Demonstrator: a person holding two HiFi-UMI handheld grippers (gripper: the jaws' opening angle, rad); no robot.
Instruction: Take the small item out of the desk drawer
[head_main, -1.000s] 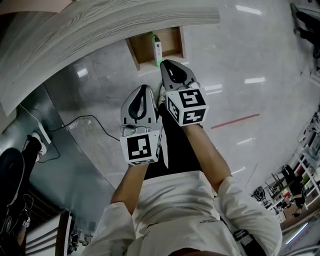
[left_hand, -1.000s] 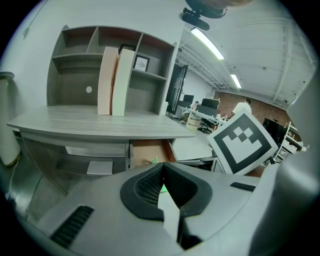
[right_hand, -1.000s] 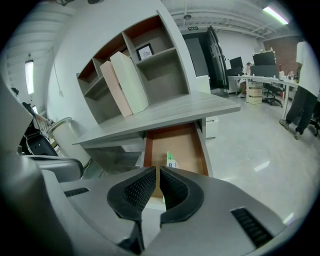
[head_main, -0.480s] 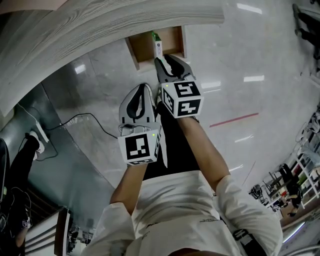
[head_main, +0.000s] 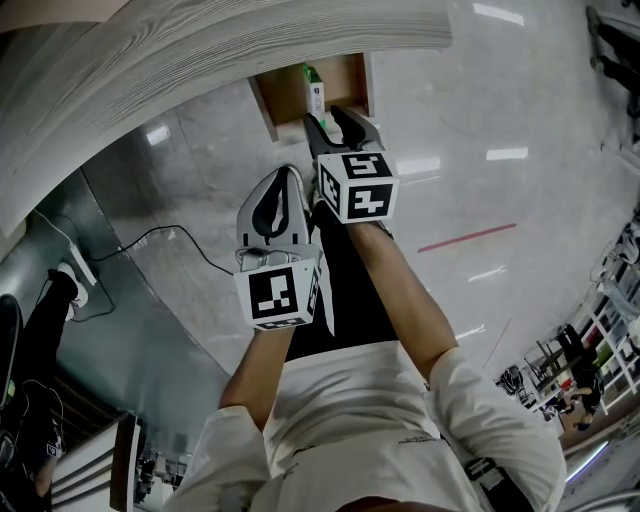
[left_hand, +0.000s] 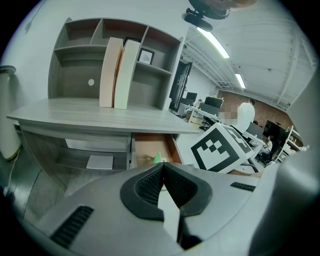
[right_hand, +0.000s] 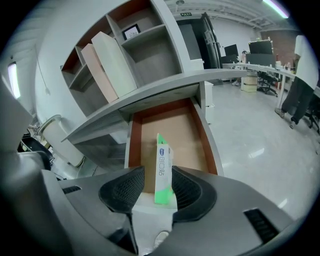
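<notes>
White-and-green, the small box (right_hand: 163, 167) is at the front end of the open drawer (right_hand: 206, 135). The right gripper (right_hand: 157, 171) is opening its jaws, and the box shows between the pads (nearer one of them), its long axis along the gap. The left gripper (left_hand: 162, 167), jaws together, is further back.

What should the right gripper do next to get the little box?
Probably ease the right gripper forward until its fingers flank the box. The fingers are opening and not pressing on it. The box stands upright in the open drawer, lined up with their gap.
</notes>
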